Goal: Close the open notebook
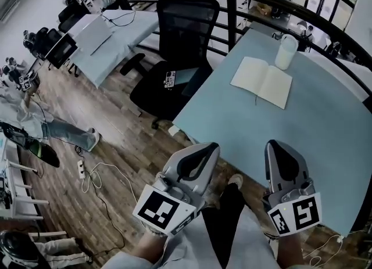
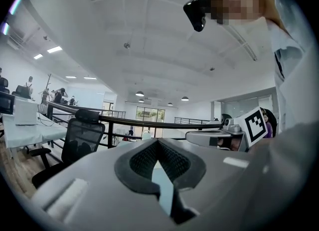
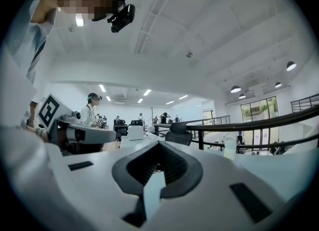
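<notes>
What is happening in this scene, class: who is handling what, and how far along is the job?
A person holds a gripper in each hand. The left gripper and the right gripper both have their jaws shut on nothing, near the close edge of the table. The notebook lies open farther across the table, beside a white cup. Neither gripper touches it, so closing has not yet begun.

No legible text anywhere.

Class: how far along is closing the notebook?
Nothing done yet: the cream open paper notebook lies flat, pages spread, on the pale blue table. Nothing in hand: the left gripper and right gripper are shut, empty, short of it. Left: reach it, fold one side over.
</notes>
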Demonstrator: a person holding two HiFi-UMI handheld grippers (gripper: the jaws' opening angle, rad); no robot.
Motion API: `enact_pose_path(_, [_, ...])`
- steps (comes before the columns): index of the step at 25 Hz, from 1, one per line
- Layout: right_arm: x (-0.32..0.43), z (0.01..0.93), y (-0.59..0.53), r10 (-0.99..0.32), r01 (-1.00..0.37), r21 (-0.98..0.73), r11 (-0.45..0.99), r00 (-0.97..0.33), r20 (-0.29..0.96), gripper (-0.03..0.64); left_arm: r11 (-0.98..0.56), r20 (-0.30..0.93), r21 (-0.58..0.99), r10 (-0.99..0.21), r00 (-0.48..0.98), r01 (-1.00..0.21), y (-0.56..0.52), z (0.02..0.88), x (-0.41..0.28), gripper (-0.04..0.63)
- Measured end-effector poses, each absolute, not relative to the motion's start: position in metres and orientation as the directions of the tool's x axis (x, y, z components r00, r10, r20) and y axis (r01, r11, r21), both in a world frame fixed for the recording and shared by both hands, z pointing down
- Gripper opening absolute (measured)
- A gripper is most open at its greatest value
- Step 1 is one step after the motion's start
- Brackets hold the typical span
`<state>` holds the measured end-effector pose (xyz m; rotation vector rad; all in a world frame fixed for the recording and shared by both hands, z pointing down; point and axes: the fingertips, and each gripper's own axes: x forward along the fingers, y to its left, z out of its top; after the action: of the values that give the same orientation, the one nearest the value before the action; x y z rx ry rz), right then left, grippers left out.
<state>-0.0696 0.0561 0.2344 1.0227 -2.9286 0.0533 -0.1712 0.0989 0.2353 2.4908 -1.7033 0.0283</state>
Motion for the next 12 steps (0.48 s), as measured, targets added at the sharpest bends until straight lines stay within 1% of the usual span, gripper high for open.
enact_pose_path(5, [-0.062,0.222,0.015,-0.617,-0.618,-0.016,0.786,-0.786,0.029,0.002,-0.369,0.076,0.094,-0.923,0.376,-0.925,0.052,0.221,-0.159,0.003])
enact_pose_path(12, [-0.034,0.230,-0.060,-0.635,-0.636,-0.021,0.772,-0.772,0.032,0.002,-0.363,0.116,0.109,-0.920,0.375,-0.925,-0.032,0.234,-0.142,0.003])
